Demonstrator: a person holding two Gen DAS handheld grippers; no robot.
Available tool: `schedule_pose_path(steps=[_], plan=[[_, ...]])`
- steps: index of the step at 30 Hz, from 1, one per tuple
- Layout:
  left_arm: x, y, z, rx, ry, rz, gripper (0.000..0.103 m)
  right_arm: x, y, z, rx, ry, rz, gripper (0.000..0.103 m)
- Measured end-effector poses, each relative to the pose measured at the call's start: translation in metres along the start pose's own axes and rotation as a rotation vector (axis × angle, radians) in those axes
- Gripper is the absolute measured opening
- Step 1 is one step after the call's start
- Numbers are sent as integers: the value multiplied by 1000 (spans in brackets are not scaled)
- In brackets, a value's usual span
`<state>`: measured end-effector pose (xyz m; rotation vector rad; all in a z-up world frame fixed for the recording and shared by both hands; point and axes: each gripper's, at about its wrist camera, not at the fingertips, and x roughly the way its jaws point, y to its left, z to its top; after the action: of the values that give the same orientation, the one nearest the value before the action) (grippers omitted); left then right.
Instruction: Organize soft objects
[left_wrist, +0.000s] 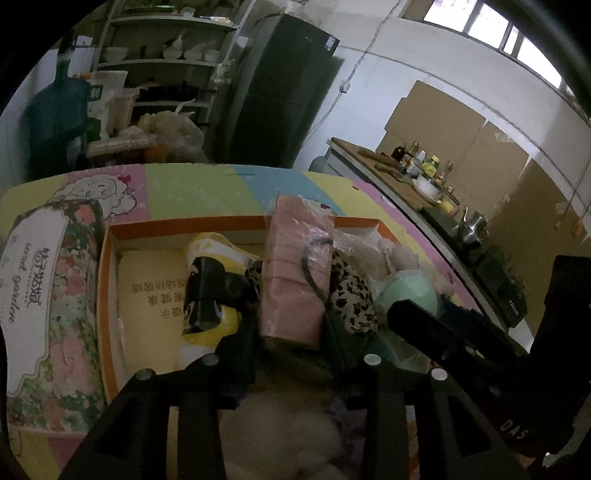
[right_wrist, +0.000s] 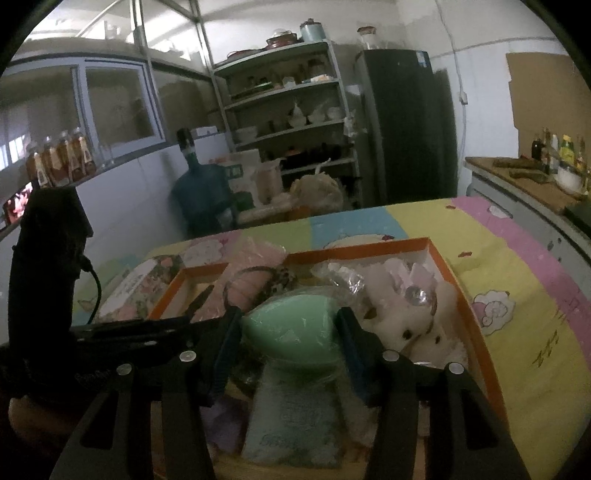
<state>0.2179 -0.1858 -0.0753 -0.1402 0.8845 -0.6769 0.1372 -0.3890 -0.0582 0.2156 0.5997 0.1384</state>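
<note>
The step in hand looks like packing the orange-rimmed box (left_wrist: 104, 295) that sits on the pastel mat (left_wrist: 221, 184), with both tools low over it. In the left wrist view, from the left edge: a floral-printed pack (left_wrist: 48, 295) lies outside the box against its rim. Inside the box come a yellow and black bundle (left_wrist: 210, 295) on a cream sheet, then at frame centre the pink wrapped pack (left_wrist: 291, 273) – long, soft-sided, in crinkled film, its far end riding over the box's far rim. The left gripper (left_wrist: 291, 332) flanks its near end closely on both sides; whether the pads press it I cannot tell. Right of it lie a leopard-print piece (left_wrist: 351, 295) and a white plush toy (left_wrist: 399, 254). In the right wrist view the right gripper (right_wrist: 290, 325) pinches a mint-green egg-shaped cushion (right_wrist: 291, 328) at centre frame, with the pads against both its sides. The cushion is smooth, rounded and film-wrapped, held over the box's near part above a pale blue fluffy item (right_wrist: 291, 417). I judge the next move calls for setting each piece into a free gap and then spreading the jaws clear – gently, since the film could catch on a finger and drag the piece back out.
</note>
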Motion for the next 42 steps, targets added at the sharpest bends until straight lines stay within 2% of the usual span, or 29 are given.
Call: schedule_pose_path(steps=[2,7,10,23,31,37,42], plan=[[0,-1,0,3,2,3,40,-1,0,1,1,-2,0,59],[-2,0,-1,9,-2,15,60,-3,0,1,0,-11,-4,63],[-4,-2,-3,11,-6,21,65,-7,2,2,-3,-22,-9,64],[-33,-10,-6,1,-54,29,66,-37,7,4,5,-81,-32,65],[-65,-21,-15,35,-124,142,66,-53,20,3,-7,-105,-37,65],[-94,-29,-35,70,-188,407,66,-65,37,0,-22,-114,-33,65],[-123,-23,-48,34,-233,397,66,-74,58,-6,-44,-123,-39,66]])
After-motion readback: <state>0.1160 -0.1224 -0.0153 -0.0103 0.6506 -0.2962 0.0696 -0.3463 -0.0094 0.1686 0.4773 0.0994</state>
